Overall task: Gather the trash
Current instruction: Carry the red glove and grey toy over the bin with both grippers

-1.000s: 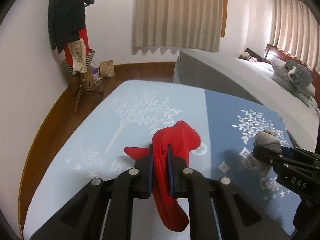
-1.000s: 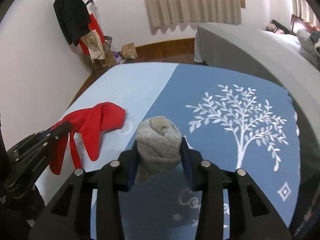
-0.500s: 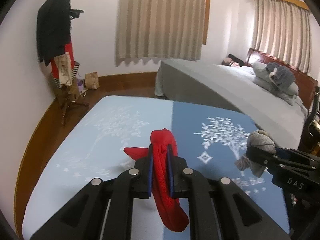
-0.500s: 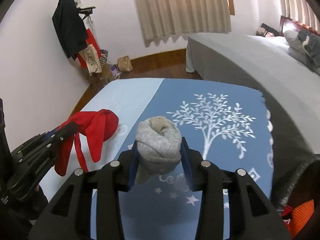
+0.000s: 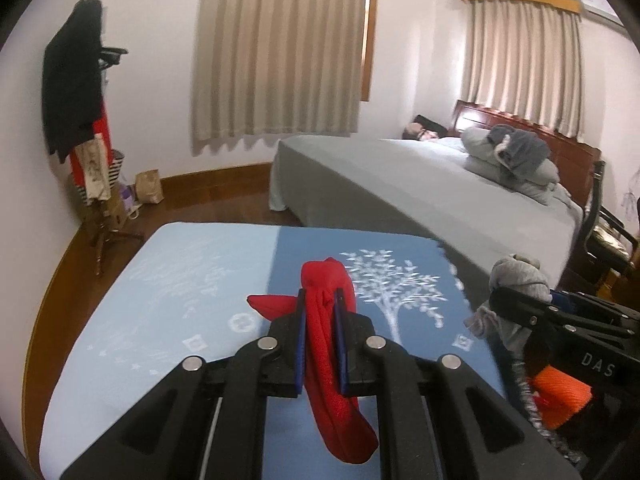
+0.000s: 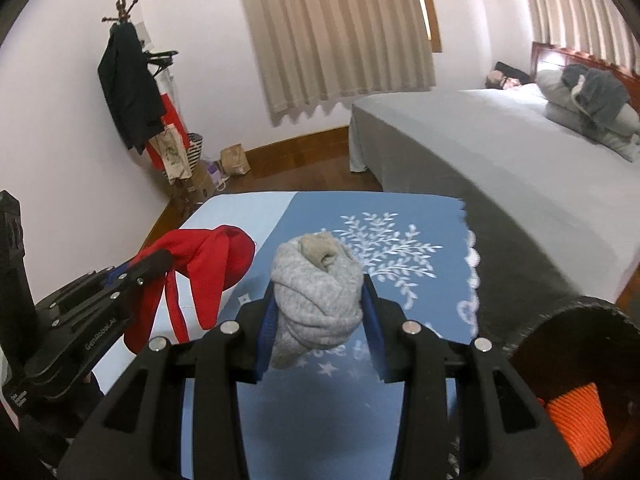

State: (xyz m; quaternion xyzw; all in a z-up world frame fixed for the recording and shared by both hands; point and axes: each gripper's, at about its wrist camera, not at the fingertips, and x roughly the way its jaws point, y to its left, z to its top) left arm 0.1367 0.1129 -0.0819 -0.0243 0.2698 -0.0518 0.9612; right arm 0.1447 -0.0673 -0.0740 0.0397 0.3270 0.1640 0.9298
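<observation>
Left tool (image 5: 320,312) pinches a red cloth (image 5: 330,344) at lower centre, lifted above the blue table (image 5: 180,280). Right tool (image 6: 320,300) pinches a grey sock bundle (image 6: 316,288), centre frame. Dark bin (image 6: 576,380) with orange contents sits lower right.

Under both jaws: two-tone blue blanket (image 5: 208,280), white tree print (image 6: 384,248) ahead; grey bed (image 5: 420,192) beyond, pillows (image 5: 508,164) on it.

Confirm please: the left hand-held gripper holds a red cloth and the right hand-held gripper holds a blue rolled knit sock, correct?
Not quite. The rolled knit sock in the right hand-held gripper is grey, not blue, as the right wrist view shows. The left hand-held gripper does hold the red cloth.
</observation>
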